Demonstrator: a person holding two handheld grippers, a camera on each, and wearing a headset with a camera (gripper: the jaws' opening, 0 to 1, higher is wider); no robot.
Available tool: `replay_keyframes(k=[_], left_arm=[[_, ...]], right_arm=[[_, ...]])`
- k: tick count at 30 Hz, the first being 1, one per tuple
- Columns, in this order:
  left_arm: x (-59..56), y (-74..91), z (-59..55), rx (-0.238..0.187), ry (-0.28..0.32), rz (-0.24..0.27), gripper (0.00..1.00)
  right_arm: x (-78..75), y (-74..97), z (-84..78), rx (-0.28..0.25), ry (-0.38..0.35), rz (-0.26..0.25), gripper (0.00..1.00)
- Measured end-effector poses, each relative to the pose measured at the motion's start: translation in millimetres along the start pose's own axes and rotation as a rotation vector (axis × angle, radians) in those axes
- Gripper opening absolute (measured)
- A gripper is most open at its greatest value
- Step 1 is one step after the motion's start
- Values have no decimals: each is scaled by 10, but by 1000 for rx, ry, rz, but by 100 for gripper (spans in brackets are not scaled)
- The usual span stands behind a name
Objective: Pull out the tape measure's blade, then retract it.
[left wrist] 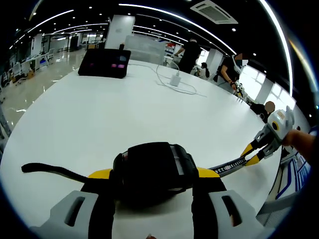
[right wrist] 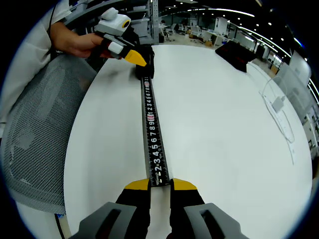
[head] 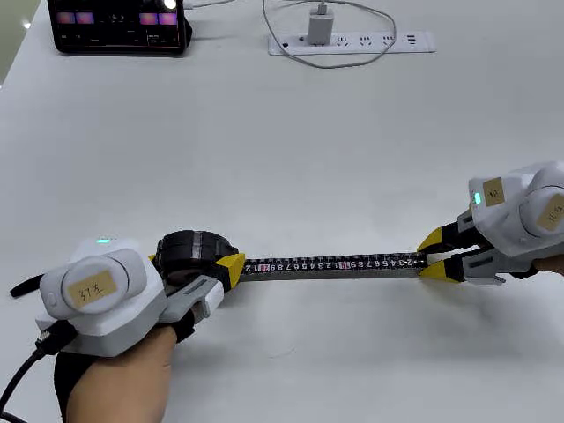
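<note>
One black tape measure [head: 189, 254] sits on the white table [head: 352, 132], clamped in your left gripper [left wrist: 153, 174], whose jaws cover its sides. From the tape measure, the blade [head: 335, 264] stretches to your right gripper [head: 434, 256], which is pinched on its hidden tip. A power strip [head: 352, 41] lies well beyond the tape measure.

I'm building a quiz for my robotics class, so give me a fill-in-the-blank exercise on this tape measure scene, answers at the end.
1. The left claw is shut on the black ____.
2. The right claw pinches the end of the ____.
3. The lowest printed numbers sit nearest the ____ claw.
4. At the far edge of the table, a white charger is plugged into a ____.
Missing words: case; blade; right; power strip.
</note>
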State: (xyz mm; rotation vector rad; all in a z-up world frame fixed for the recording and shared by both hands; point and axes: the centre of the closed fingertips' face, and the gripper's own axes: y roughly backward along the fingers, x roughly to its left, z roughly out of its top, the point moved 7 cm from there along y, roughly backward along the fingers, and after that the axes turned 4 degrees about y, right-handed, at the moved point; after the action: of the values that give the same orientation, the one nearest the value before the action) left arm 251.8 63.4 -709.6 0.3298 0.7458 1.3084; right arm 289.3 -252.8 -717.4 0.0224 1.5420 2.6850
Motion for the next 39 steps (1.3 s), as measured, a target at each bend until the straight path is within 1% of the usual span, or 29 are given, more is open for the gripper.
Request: replay_keyframes(k=[10, 39], left_arm=[[13, -5, 2, 2, 9, -6, 57], [33, -8, 2, 7, 29, -21, 57]], right_arm=[[3, -15, 21, 2, -3, 8, 10], [19, -152, 228, -39, -7, 55, 11]])
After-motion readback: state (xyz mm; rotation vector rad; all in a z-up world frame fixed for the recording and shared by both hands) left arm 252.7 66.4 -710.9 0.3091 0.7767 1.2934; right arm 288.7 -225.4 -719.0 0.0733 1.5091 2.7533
